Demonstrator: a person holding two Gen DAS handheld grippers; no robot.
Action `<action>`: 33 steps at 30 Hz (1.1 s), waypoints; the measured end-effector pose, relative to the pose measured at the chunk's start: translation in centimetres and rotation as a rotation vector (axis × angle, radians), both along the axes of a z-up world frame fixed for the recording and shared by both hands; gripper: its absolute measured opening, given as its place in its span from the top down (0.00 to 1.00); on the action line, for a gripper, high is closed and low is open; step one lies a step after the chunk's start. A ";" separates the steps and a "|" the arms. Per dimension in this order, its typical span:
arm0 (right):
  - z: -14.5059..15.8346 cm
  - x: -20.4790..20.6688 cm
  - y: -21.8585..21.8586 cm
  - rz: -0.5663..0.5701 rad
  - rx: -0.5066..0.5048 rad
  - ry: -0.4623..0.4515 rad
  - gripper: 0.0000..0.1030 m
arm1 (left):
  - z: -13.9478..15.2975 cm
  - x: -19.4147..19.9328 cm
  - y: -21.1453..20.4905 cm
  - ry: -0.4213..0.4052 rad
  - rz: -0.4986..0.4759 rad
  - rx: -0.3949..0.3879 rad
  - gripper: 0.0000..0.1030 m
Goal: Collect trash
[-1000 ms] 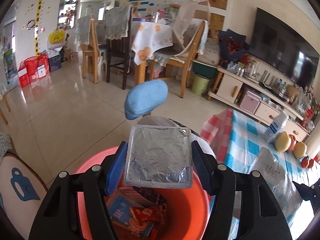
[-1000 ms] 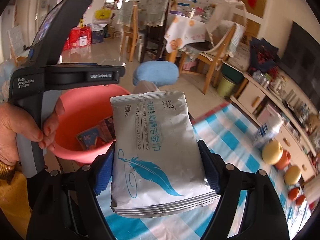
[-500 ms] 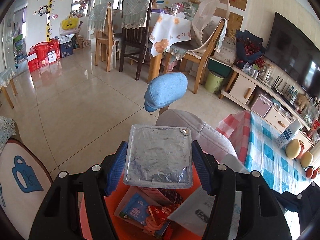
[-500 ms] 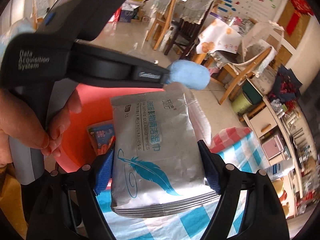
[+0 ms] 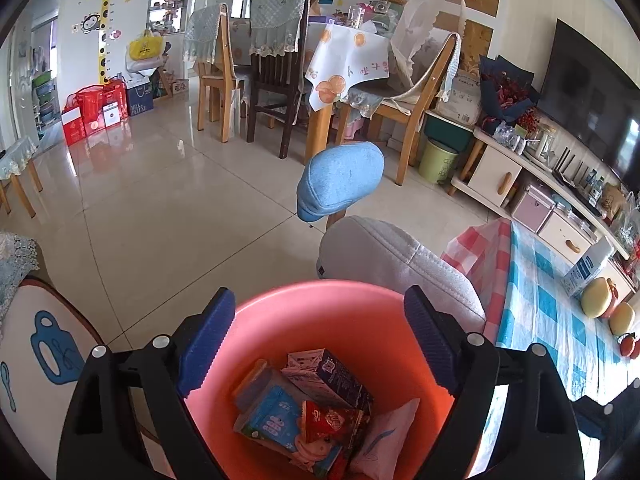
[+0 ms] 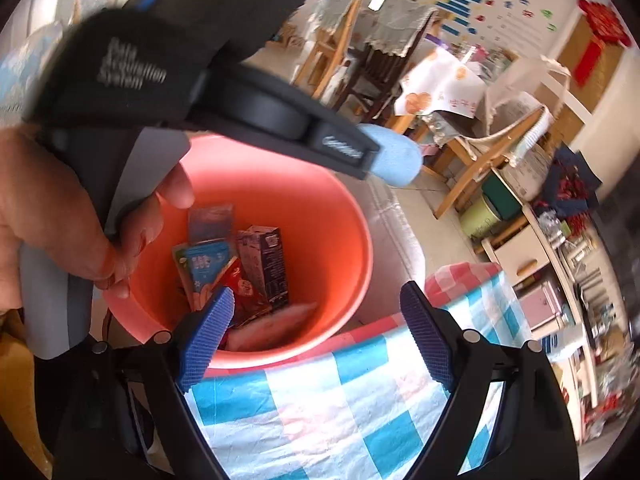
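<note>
Coral-orange and round, the plastic trash bucket [image 5: 340, 312] sits right under my tongs, and the trash lies at its bottom: a dark purple drink carton [image 5: 332, 376], a light blue printed snack packet [image 5: 272, 416], a red foil wrapper [image 5: 332, 420] and a pale wipes pouch with a blue feather mark [image 5: 384, 440] leaning against the bucket's inner wall. My left gripper [image 5: 316, 344] hangs straight over the bucket's mouth; its blue ribbed jaws are opening, spread wide, with nothing between them. My right gripper [image 6: 316, 336] points at the bucket's near rim [image 6: 280, 356] from the table side; its jaws are opening too and hold nothing, and through the gap I see the same carton [image 6: 264, 268] and wrappers inside. My left hand [image 6: 80, 216] on its black and grey handle sits just over the bucket's left rim in the right camera's view. Touching the bucket's near side is the blue-and-white checked plastic tablecloth [image 6: 320, 408], with a pink checked corner. Behind the bucket stands a grey padded chair back [image 5: 392, 256], and beyond that a light blue fabric cap [image 5: 340, 180] on a post.
</note>
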State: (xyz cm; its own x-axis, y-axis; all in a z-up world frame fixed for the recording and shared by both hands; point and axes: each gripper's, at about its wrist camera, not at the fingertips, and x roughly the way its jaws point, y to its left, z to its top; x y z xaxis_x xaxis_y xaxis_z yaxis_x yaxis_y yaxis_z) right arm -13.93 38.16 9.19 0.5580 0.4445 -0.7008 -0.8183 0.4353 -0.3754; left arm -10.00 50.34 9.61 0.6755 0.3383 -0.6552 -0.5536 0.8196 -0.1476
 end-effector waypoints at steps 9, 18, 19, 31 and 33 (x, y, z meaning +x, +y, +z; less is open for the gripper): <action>0.7 0.9 -4.0 -0.138 0.082 0.021 0.17 | 0.3 0.9 -1.4 0.009 -0.020 0.027 0.09; 0.8 1.4 -8.4 -0.270 0.118 0.038 0.17 | 0.5 1.9 -3.7 0.018 -0.068 0.049 0.09; 0.8 1.4 -8.9 -0.282 0.122 0.038 0.17 | 0.6 2.0 -4.1 0.017 -0.078 0.056 0.09; 1.3 1.2 -15.3 -0.412 0.172 0.024 0.16 | 2.1 3.0 -10.5 -0.009 -0.196 0.189 0.07; 1.4 1.2 -16.6 -0.434 0.185 0.018 0.16 | 2.3 3.1 -12.0 -0.018 -0.228 0.212 0.07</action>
